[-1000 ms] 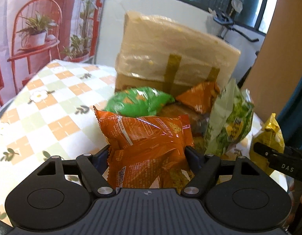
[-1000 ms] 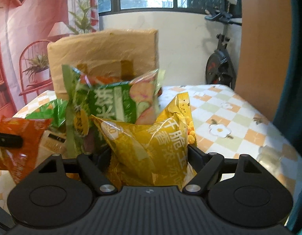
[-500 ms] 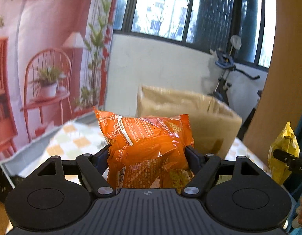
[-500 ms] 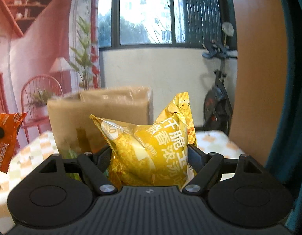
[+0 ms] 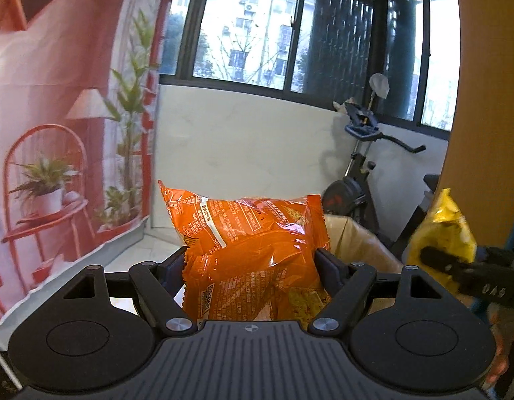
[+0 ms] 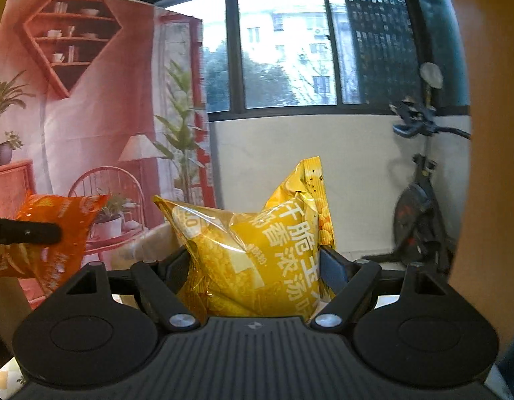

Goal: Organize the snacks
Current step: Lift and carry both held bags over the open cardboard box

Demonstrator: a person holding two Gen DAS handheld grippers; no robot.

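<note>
My left gripper (image 5: 250, 260) is shut on an orange snack bag (image 5: 253, 246), held high in the air; the bag stands upright between the pads. My right gripper (image 6: 253, 260) is shut on a yellow snack bag (image 6: 257, 253) with white lettering. In the left wrist view the yellow snack bag (image 5: 446, 233) and a right finger (image 5: 456, 266) show at the right edge. The right wrist view catches the orange snack bag (image 6: 57, 230) and a left finger (image 6: 23, 231) at its left edge. The open top of a cardboard box (image 5: 360, 240) lies just behind and below the orange bag.
An exercise bike (image 5: 360, 173) stands by the white wall under the window. A printed pink backdrop (image 5: 57, 133) hangs at the left. An orange-brown panel (image 5: 483, 100) rises at the right. The box rim (image 6: 153, 243) shows low in the right wrist view.
Both grippers have risen with their bags. The table and the other snack bags have dropped out of view, and the box has sunk to the lower part of both views.
</note>
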